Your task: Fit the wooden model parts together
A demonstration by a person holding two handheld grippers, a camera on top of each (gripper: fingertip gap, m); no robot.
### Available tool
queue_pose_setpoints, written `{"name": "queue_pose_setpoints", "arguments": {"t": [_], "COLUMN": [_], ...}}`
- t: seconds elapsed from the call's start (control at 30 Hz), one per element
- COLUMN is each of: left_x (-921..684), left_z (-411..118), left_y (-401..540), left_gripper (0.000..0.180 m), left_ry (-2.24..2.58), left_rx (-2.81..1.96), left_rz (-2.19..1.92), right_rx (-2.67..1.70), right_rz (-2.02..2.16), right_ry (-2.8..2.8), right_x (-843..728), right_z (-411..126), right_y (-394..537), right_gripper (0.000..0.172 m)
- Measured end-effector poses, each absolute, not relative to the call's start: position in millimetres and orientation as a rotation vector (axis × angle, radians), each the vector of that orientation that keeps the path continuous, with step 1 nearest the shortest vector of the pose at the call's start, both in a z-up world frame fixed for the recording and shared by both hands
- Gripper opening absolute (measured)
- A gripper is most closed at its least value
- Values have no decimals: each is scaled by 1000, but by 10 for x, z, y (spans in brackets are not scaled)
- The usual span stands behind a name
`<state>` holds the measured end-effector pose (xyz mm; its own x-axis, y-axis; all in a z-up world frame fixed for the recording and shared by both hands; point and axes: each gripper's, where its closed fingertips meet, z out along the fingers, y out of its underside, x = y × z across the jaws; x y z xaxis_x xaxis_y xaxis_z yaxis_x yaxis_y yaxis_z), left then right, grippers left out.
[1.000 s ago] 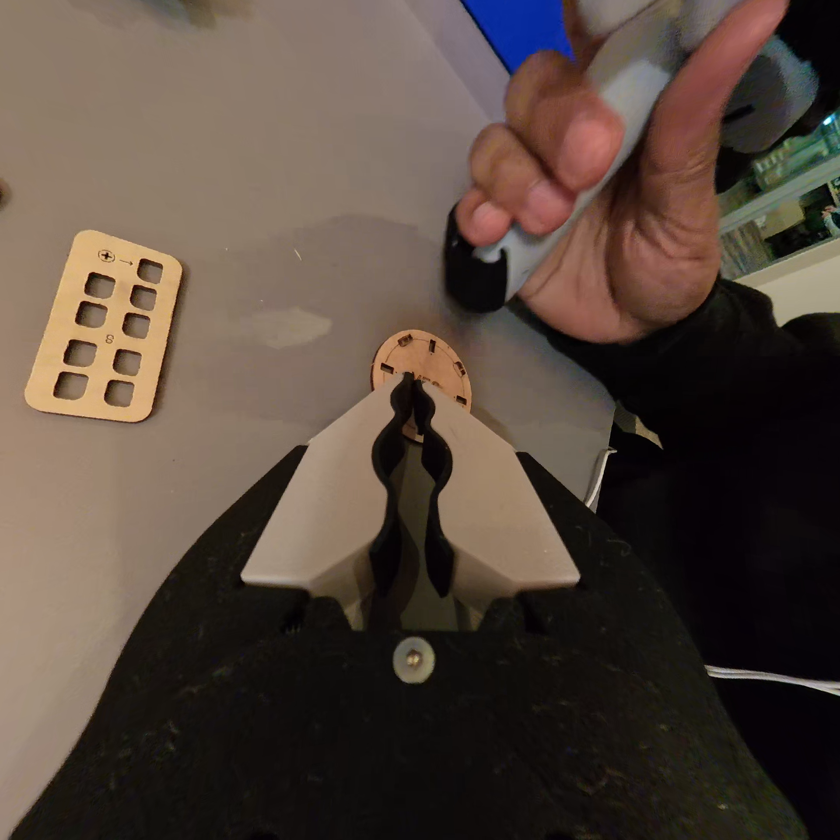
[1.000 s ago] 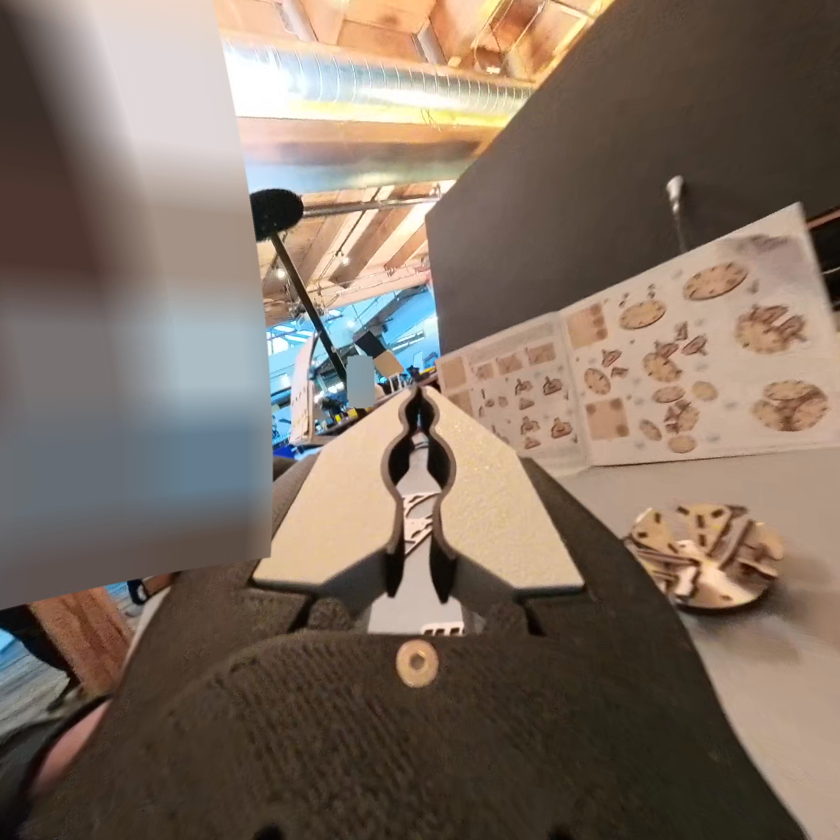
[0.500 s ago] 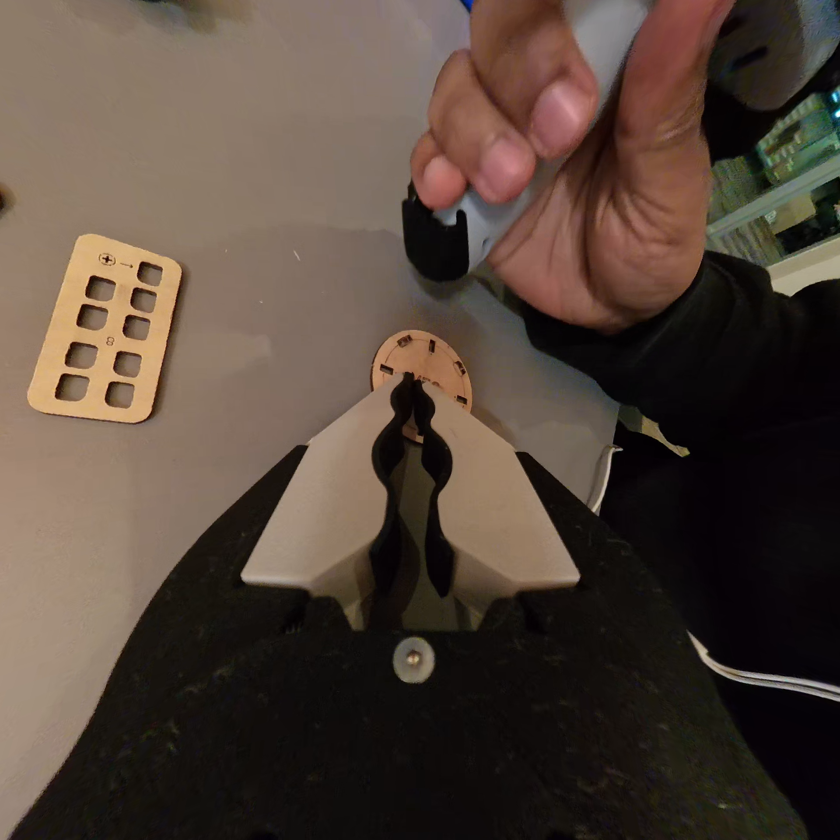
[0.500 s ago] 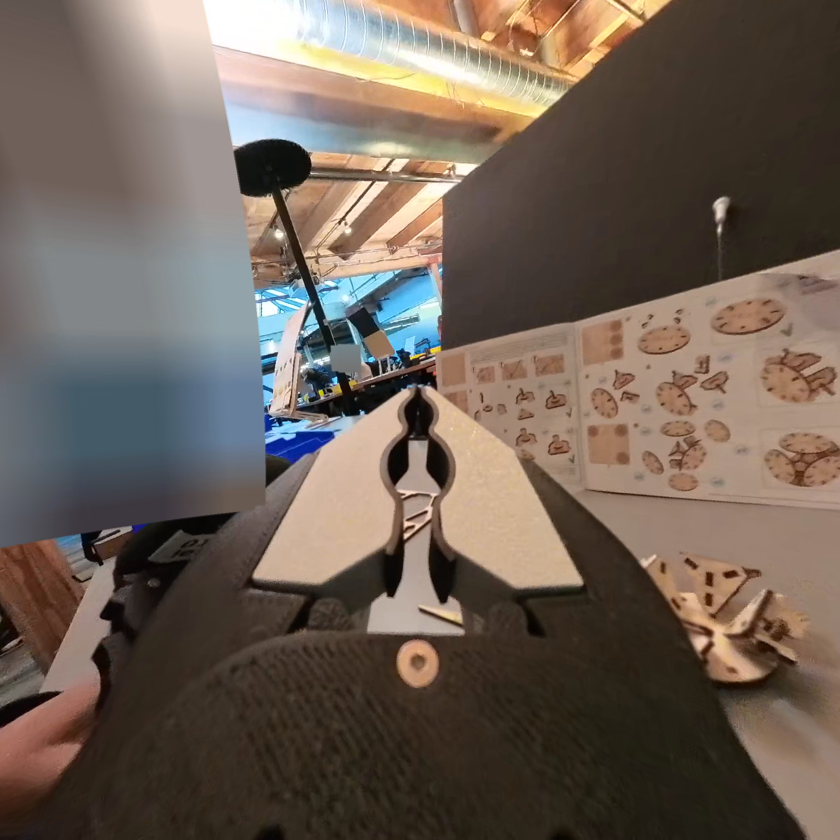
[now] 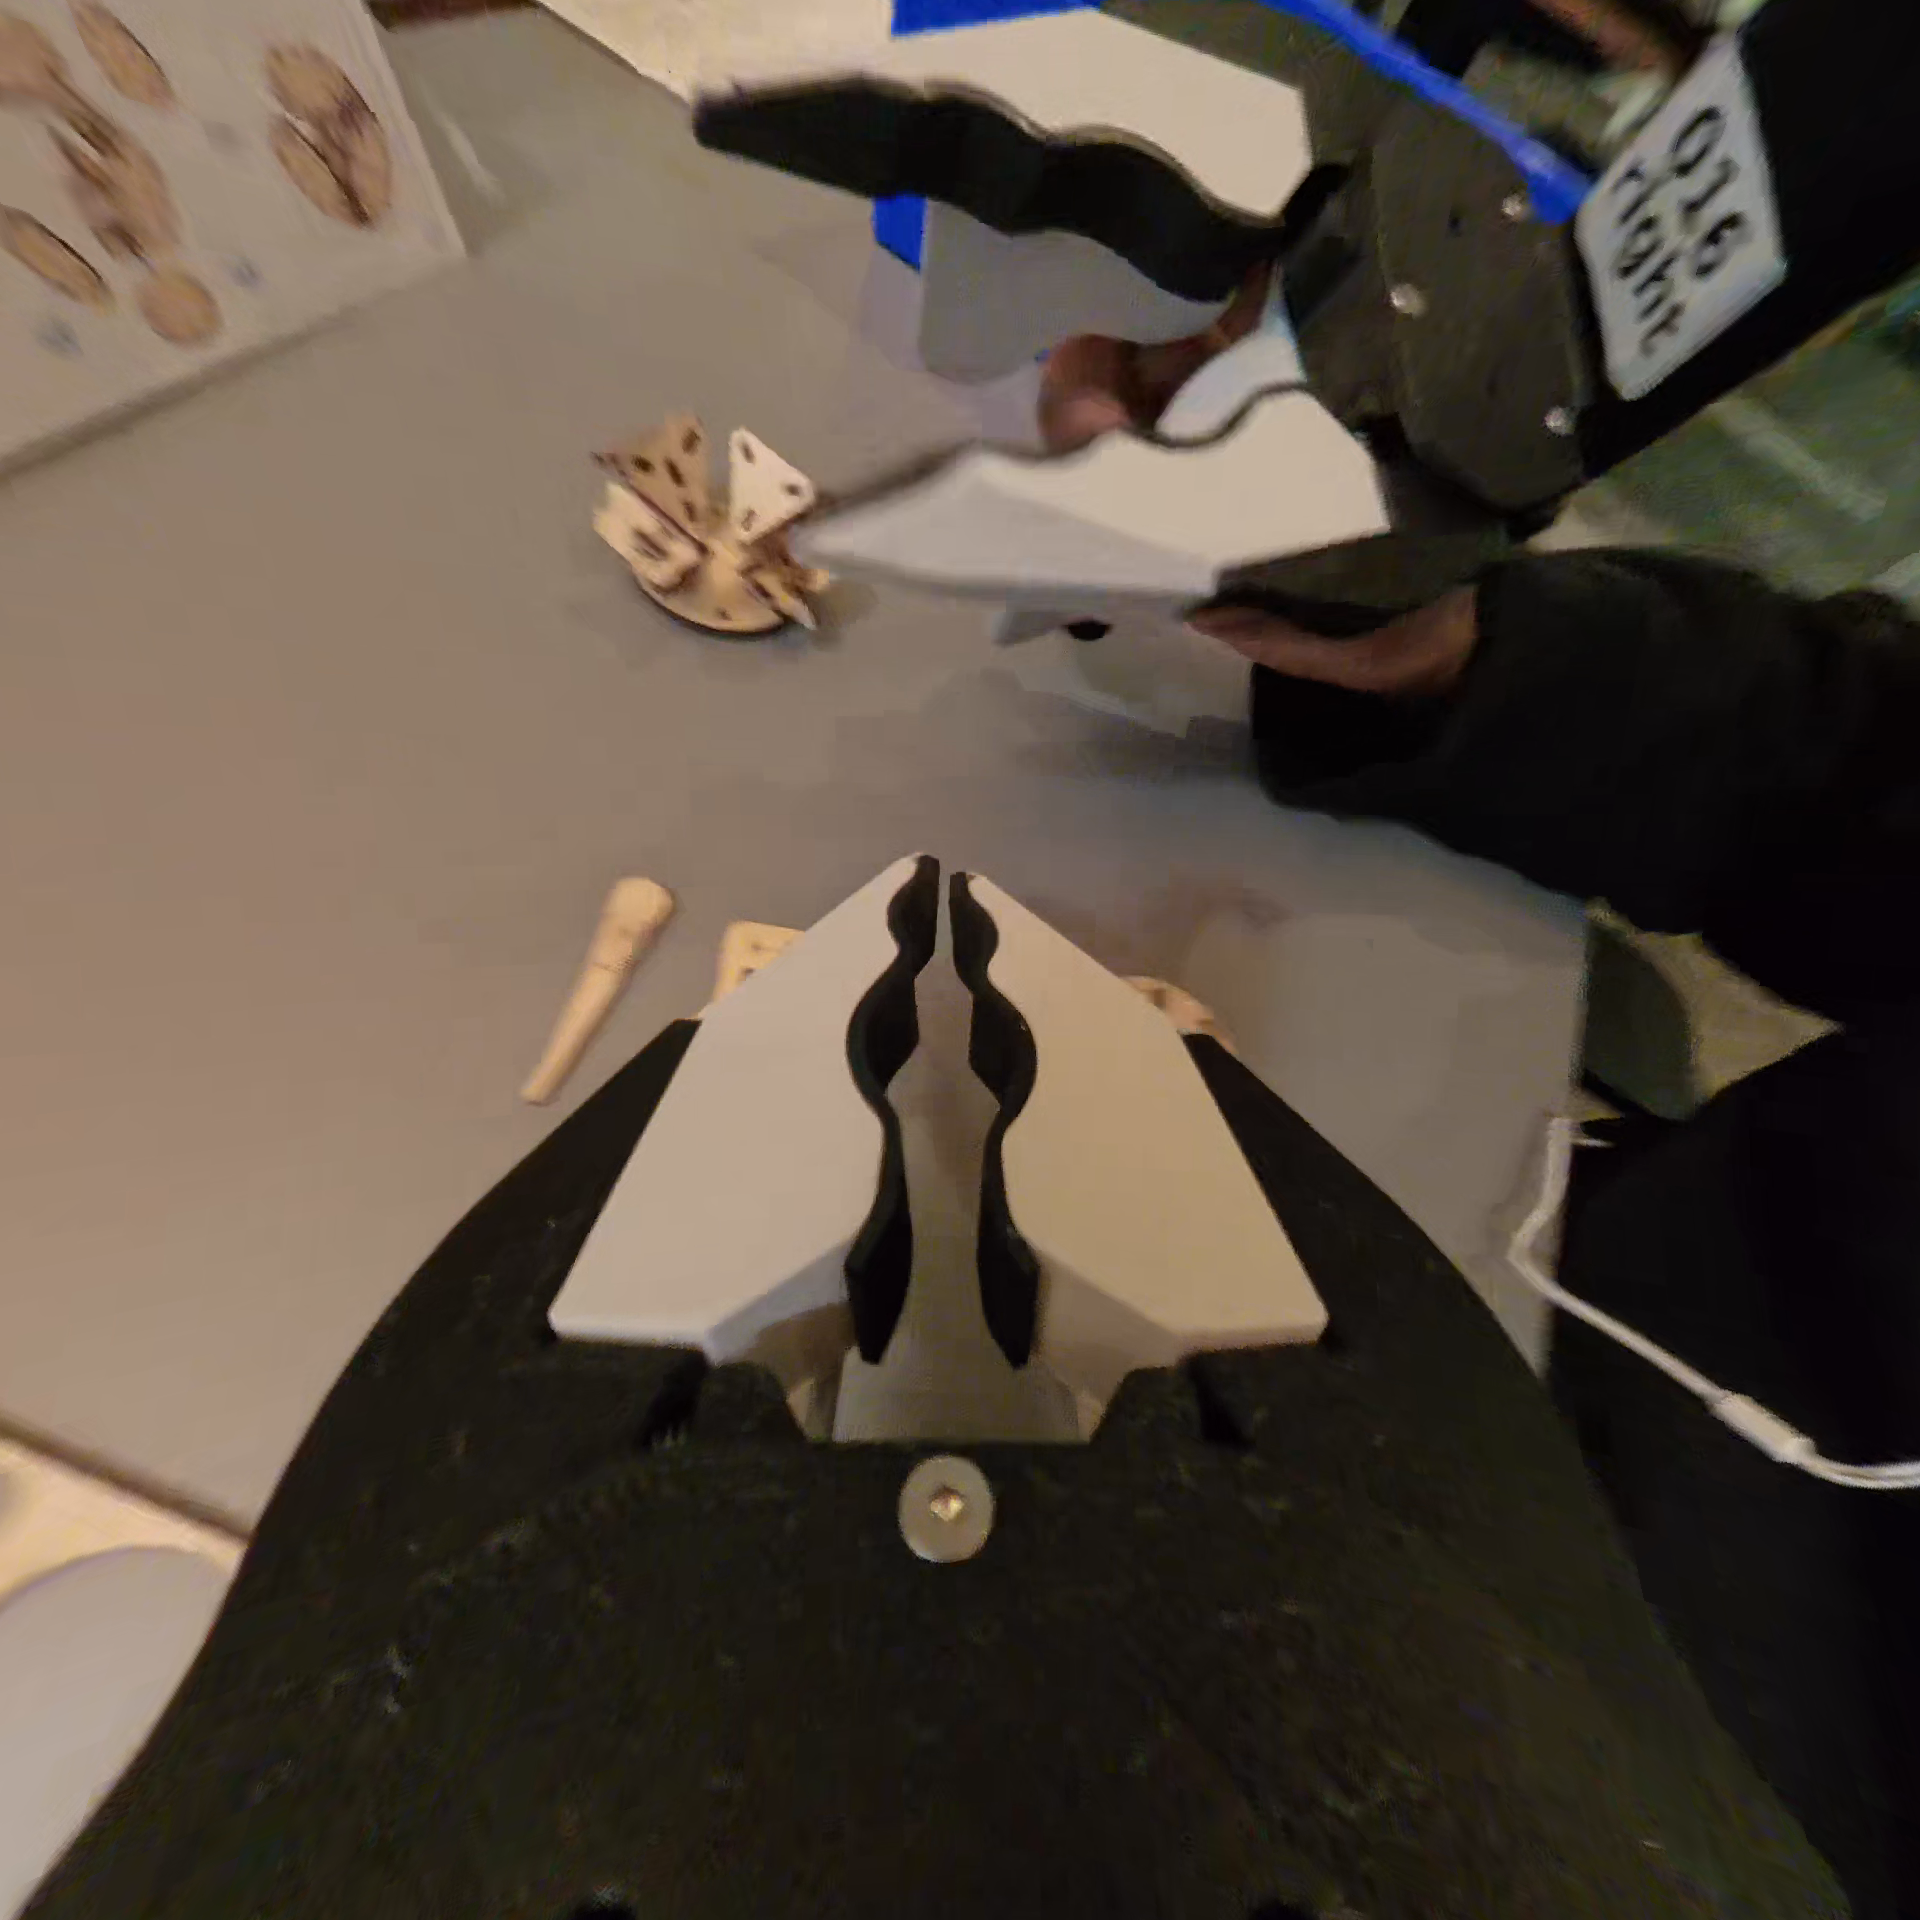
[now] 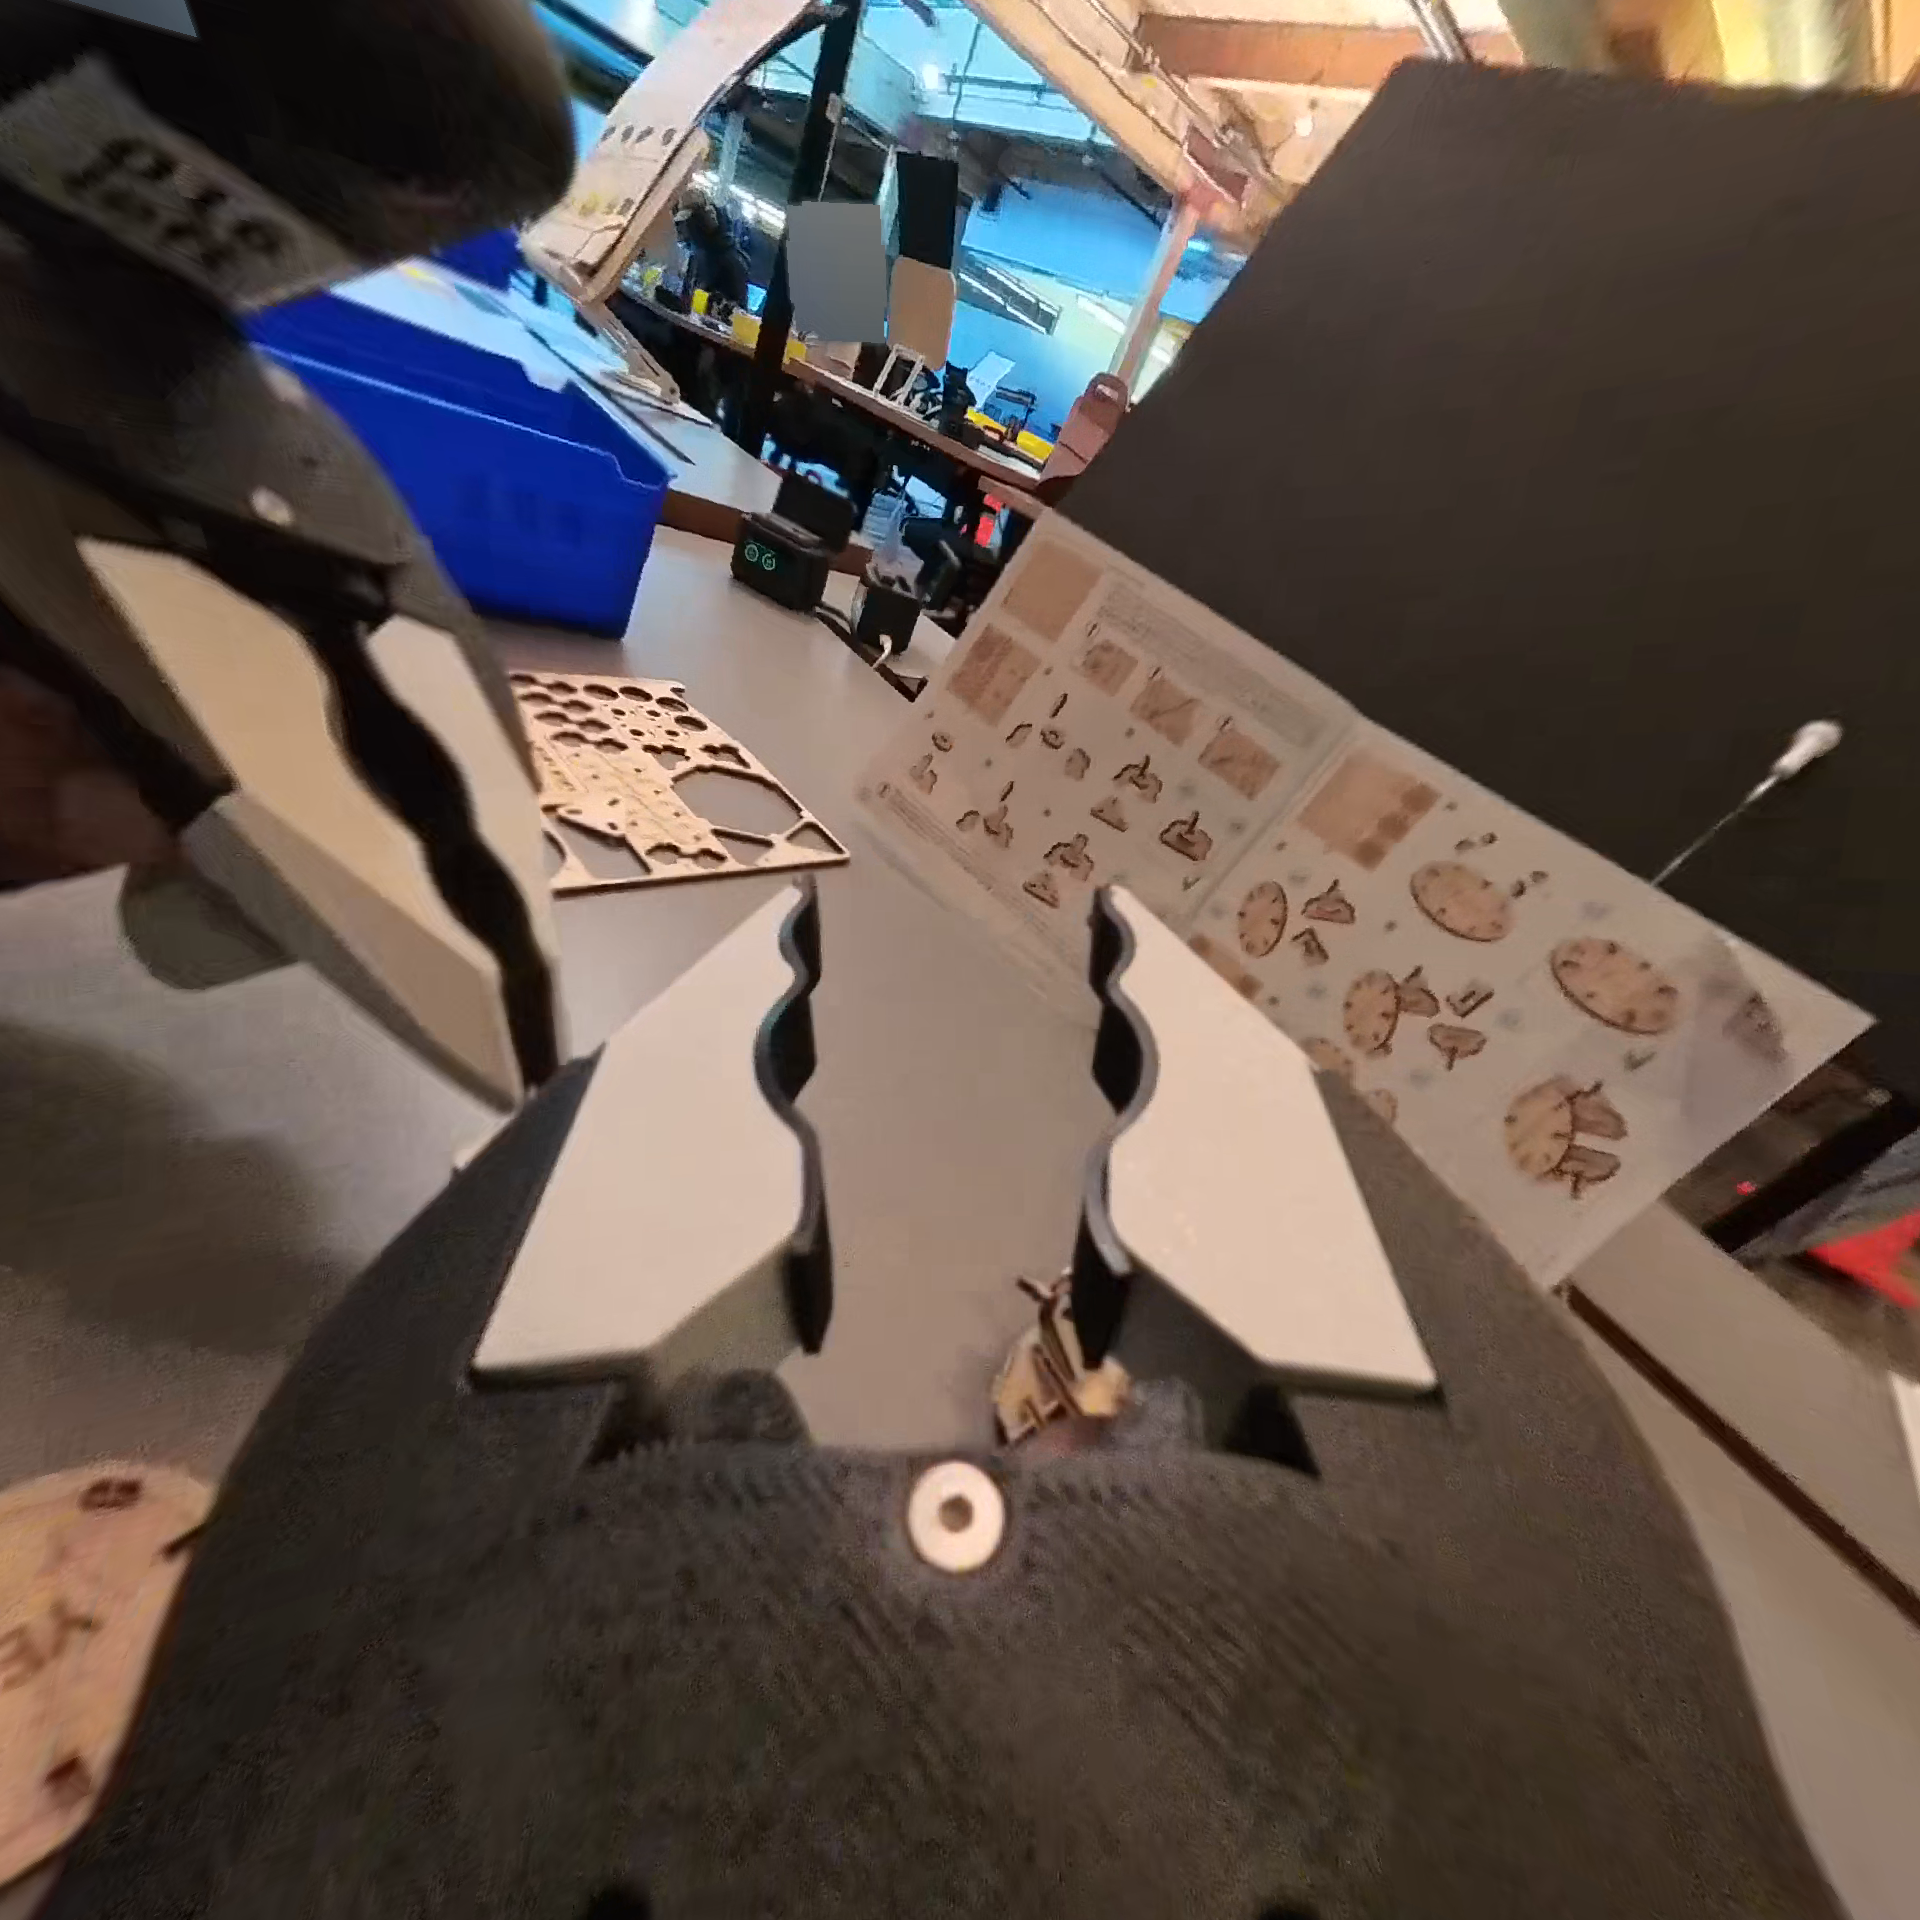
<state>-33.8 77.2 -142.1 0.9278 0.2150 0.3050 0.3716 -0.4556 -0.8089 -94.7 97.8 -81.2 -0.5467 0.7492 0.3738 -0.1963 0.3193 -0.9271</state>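
Note:
My left gripper point(image 5: 933, 883) is shut with nothing between its pads, just above the grey table point(image 5: 312, 727). A tapered wooden peg point(image 5: 603, 982) and a small flat wooden piece point(image 5: 753, 951) lie just to its left. My right gripper point(image 6: 951, 914) is open wide. In the left wrist view the right gripper point(image 5: 758, 332) hangs over a small wooden assembly of slotted plates point(image 5: 707, 530), its lower finger tip beside it. A small wooden part point(image 6: 1055, 1361) shows low by the base of the right-hand finger; I cannot tell whether it touches. The left gripper point(image 6: 525, 1049) shows at the left.
A wooden sheet with cut-outs point(image 6: 665, 790) lies ahead, and an open instruction leaflet point(image 6: 1351, 914) leans against a dark panel. A blue bin point(image 6: 488, 468) stands behind. A wooden disc point(image 6: 62, 1621) lies at the lower left. A sleeve point(image 5: 1610, 748) and white cable point(image 5: 1621, 1340) are at the right.
The right gripper has tipped down from pointing upward to the table and has opened. The left view has swung from the small disc and punched card to the assembly; the left gripper stays shut.

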Motion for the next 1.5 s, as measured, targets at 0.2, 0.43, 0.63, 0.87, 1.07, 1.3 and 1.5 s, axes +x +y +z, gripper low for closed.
{"name": "queue_pose_setpoints", "arguments": {"t": [0.2, 0.43, 0.63, 0.87, 1.07, 1.3, 1.5], "left_x": [-787, -734, -686, -832, -1038, -1010, -840], "left_z": [-1500, -1811, -1677, -1615, -1448, -1345, -1341], "left_y": [900, 784, 787, 722, 599, 595, 678], "left_gripper": [0, 2, 6, 11, 28, 34, 34], "left_ry": [-150, -142, -225, -268, -325, -312, -221], "left_rx": [-2158, -2156, -2050, -2020, -1946, -1916, -1940], "left_rz": [215, 66, -163, -115, -35, -23, -16], "right_rx": [-401, -571, -541, -534, -626, -659, -774], "right_rz": [1533, 1666, 1644, 1737, 1801, 1726, 1773], "right_ry": [-1846, -1949, -1975, -2021, -1956, -1838, -1639], "right_x": [-556, -609, -570, -504, -583, -700, -814], "right_z": [-962, -1151, -1177, -1156, -1087, -1002, -764], "right_y": [918, 1014, 969, 941, 1058, 1279, 1728], "right_gripper": [24, 35, 23, 2, 15, 29, 32]}}
